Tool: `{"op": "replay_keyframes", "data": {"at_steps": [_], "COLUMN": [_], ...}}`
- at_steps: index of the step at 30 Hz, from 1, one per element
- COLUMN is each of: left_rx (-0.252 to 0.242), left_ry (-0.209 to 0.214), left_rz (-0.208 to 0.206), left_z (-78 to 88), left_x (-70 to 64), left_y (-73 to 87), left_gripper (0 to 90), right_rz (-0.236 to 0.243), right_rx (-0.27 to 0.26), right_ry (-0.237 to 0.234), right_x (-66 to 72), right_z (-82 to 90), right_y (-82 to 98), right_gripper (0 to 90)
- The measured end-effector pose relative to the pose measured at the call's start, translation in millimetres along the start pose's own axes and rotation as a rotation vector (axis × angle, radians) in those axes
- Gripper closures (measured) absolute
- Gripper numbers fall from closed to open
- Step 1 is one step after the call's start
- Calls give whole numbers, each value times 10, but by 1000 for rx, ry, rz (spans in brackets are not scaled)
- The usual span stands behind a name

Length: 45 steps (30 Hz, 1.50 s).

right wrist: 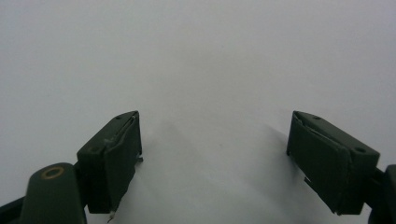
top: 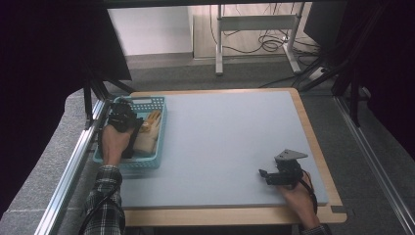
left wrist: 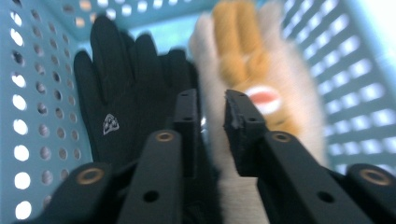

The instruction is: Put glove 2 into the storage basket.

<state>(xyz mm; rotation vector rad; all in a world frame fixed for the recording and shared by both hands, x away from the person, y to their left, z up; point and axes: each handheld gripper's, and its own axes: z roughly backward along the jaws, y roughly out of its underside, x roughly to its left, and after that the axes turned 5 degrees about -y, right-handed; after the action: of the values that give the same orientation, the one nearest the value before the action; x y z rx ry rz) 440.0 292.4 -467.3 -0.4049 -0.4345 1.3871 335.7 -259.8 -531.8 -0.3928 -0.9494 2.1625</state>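
Basket (left wrist: 42, 70) (gloves inside), table (top: 220, 147)

High view: overhead from the person's side, facing forward and down across the table (top: 230, 147). Left gripper view: close, looking into the basket (left wrist: 42, 70), also seen at the table's left in the high view. Right gripper view: close, facing bare tabletop.

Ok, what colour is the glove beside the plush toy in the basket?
Black glove with a small white logo; clearest in the left gripper view.

Pale blue, wood-edged table (top: 230, 142) with a perforated turquoise basket (top: 147, 164) at its left edge
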Motion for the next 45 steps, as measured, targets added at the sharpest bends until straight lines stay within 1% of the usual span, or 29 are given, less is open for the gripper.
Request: {"op": "replay_keyframes", "data": {"at_steps": [2,3,4,5,6,8,10,11,13,14,15,17,18,19,24,28,32,35,41,44,45], "left_rx": [19,29,35,40,43,45,40,43,42,39,38,31,27,25,-3,-29,-57,-73,-113,-136,-141], "left_ry": [18,17,18,32,52,94,121,131,119,116,119,142,143,140,117,78,57,58,70,87,90], "left_rz": [-1,1,-5,-6,5,19,21,14,-3,-4,0,14,22,22,38,37,60,65,89,101,100], "left_z": [-108,-156,-193,-222,-243,-264,-265,-264,-257,-256,-254,-246,-240,-230,-189,-152,-103,-65,-8,13,26], "left_x": [-15,-34,-50,-64,-81,-105,-152,-183,-221,-225,-220,-176,-157,-132,-52,-7,49,87,130,152,161], "left_y": [7,7,2,-3,-7,-19,-26,-30,-30,-27,-25,-12,-3,5,52,88,115,141,231,276,291], "left_gripper": [794,800,807,812,817,824,832,838,843,843,842,832,821,801,674,609,538,480,370,309,291], "right_rz": [0,0,0,0,0,0,0,0,1,0,0,1,0,0,1,0,1,0,0,1,1], "right_rx": [-1,0,0,-1,0,0,0,0,-1,-1,-1,-1,-1,-1,-1,-1,-1,-1,-1,0,0], "right_ry": [0,0,0,0,0,0,0,0,1,0,0,0,0,0,0,0,0,0,0,0,0], "right_x": [0,0,0,0,0,-1,-1,-1,0,0,0,-1,0,0,0,0,0,0,1,0,0], "right_z": [-1,0,0,0,-1,0,0,0,0,-1,-1,-1,-1,-1,-1,0,-1,-1,-1,-1,-1], "right_y": [0,0,0,0,0,0,0,0,0,1,1,1,0,0,1,0,1,0,0,0,0], "right_gripper": [174,174,174,174,174,174,174,174,174,174,174,174,174,174,174,174,174,174,174,174,174]}}
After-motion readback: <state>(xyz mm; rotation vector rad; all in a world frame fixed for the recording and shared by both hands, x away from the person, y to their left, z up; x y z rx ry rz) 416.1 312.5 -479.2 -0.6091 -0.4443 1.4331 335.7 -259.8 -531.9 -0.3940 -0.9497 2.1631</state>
